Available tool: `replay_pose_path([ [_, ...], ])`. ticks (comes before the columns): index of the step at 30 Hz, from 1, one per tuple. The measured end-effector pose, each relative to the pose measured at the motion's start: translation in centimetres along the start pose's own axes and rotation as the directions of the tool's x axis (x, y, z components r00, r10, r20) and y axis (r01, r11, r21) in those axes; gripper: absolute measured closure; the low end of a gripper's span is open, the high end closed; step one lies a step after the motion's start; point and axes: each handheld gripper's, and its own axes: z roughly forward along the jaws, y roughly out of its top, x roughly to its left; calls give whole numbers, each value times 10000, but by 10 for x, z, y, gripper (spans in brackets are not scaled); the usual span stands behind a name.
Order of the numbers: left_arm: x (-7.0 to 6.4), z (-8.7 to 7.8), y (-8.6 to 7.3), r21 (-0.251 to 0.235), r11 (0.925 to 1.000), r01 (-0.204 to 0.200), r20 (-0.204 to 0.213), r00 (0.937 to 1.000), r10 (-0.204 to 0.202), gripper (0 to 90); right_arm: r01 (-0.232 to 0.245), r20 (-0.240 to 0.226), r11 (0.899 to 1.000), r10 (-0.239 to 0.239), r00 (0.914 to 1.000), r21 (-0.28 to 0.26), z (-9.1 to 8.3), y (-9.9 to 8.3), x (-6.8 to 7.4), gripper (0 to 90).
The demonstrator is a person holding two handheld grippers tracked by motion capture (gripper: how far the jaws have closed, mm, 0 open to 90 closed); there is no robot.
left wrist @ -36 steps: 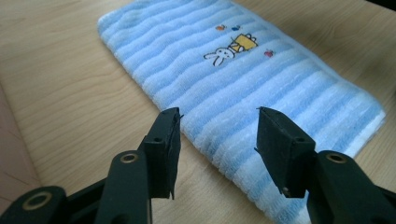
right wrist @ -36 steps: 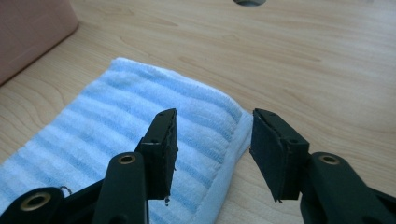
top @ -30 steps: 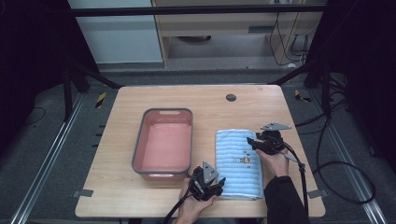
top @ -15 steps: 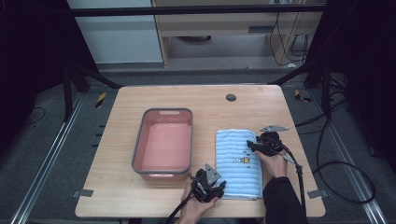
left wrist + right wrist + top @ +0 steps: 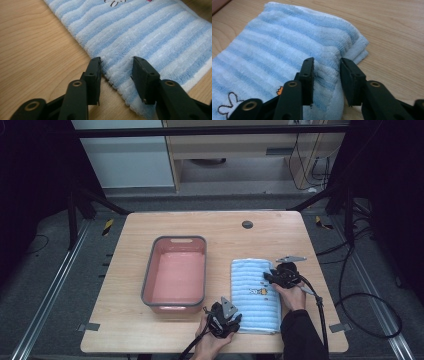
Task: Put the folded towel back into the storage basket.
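Blue striped towel (image 5: 255,295) lies folded on the surface as both hand-held grippers, left (image 5: 116,72) and right (image 5: 326,68), straddle its edges spread, apparently poised to pinch and lift.

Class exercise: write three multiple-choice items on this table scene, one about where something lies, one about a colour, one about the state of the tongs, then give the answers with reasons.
1. Where does the towel lie?
A. right of the tub
B. inside the tub
C. on the floor

2. What colour is the tub inside?
A. green
B. pink
C. black

3. How do the left tongs stand?
A. shut flat on the bare table
B. open across the towel's edge
C. holding the tub's rim

Answers: A, the high view shows it flat on the table beside the tub; B, its floor is pink; B, a gap shows between the jaws over the towel's edge.
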Motion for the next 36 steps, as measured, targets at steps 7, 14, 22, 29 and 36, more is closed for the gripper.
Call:
replay_pose_path([
  [7,-3,1,1,-17,9996,284,180,9994,-284,774,-122,-219,9999,121,9997,-22,0,-1,2,780],
  [14,0,0,2,-15,9982,603,342,9976,-602,861,-64,-303,9999,60,9995,-130,-2,0,5,807],
  [22,6,-14,3,-542,9961,693,555,9963,-663,865,9,-584,9972,-52,9983,-744,-16,6,8,808],
  [29,9,-32,10,-1026,9931,570,683,9964,-502,867,90,-781,9917,-191,9968,-1279,-32,14,13,808],
  [36,8,-49,18,-1480,9880,441,773,9965,-329,869,262,-922,9829,-436,9948,-1823,-50,23,20,808],
])
